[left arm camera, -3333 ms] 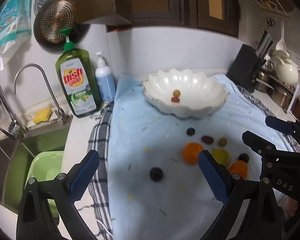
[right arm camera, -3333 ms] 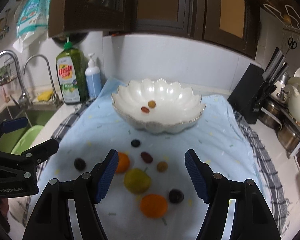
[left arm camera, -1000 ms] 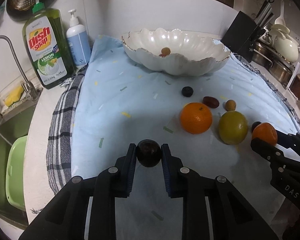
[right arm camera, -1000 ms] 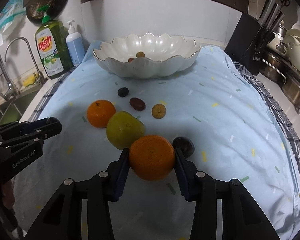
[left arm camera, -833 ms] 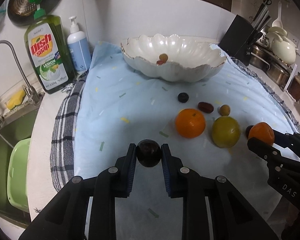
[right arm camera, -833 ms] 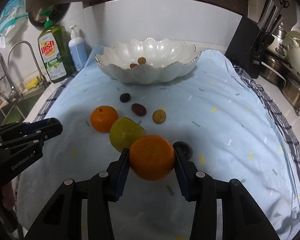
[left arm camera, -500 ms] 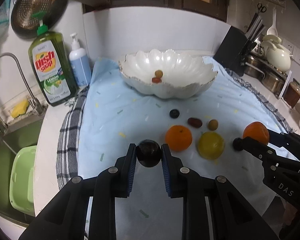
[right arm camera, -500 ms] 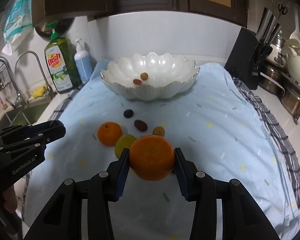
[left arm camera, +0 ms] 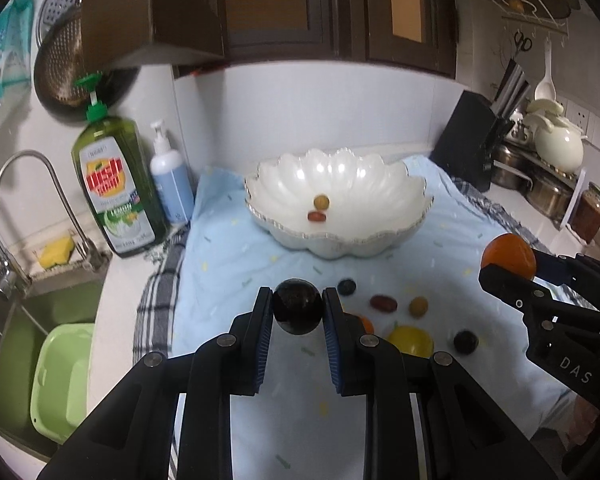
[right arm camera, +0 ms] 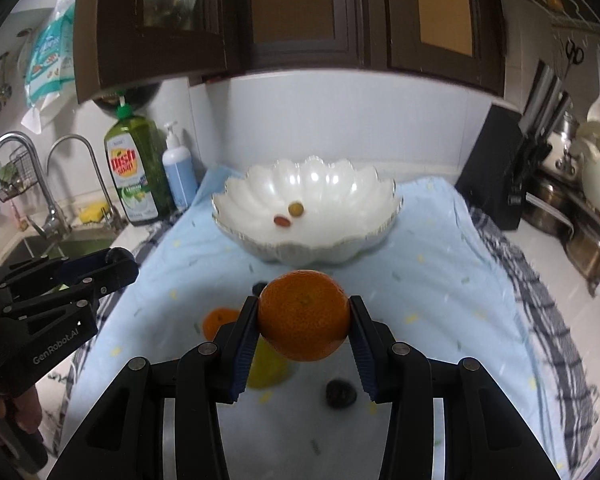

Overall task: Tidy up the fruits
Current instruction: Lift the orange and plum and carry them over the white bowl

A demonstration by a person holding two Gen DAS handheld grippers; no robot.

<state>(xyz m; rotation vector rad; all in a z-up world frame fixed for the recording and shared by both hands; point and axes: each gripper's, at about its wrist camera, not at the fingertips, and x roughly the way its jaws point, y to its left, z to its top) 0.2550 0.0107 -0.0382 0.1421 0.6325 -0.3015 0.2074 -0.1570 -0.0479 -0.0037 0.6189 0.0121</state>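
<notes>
Fingers of the left gripper (left arm camera: pixel 298 312) are clenched on a small dark plum (left arm camera: pixel 297 306), round and glossy, held clear above the cloth. Fingers of the right gripper (right arm camera: pixel 303 322) grasp an orange (right arm camera: pixel 304 315) across its widest part; its skin is bright, dimpled and unbroken, and it fills the gap between the blue pads.

Both fruits hang in the air over the near part of a pale blue cloth (left arm camera: pixel 228 264) that covers the tabletop. At the far side of the cloth stands a white scalloped bowl (left arm camera: pixel 404 196), which already holds two small fruits, one yellowish and one reddish, near its middle.

On the cloth between the grippers and the bowl lie more loose fruits: a second orange (right arm camera: pixel 216 320), a yellow-green citrus (left arm camera: pixel 410 340), two dark round berries and two small oval ones. To the left are a green dish soap bottle (left arm camera: pixel 114 184) and a sink.

The step in hand appears to be the carry: both pieces are lifted and face the bowl. The next move calls for travelling forward over the rim and lowering each fruit inside before the fingers let go, as the round plum could roll or bounce out.
</notes>
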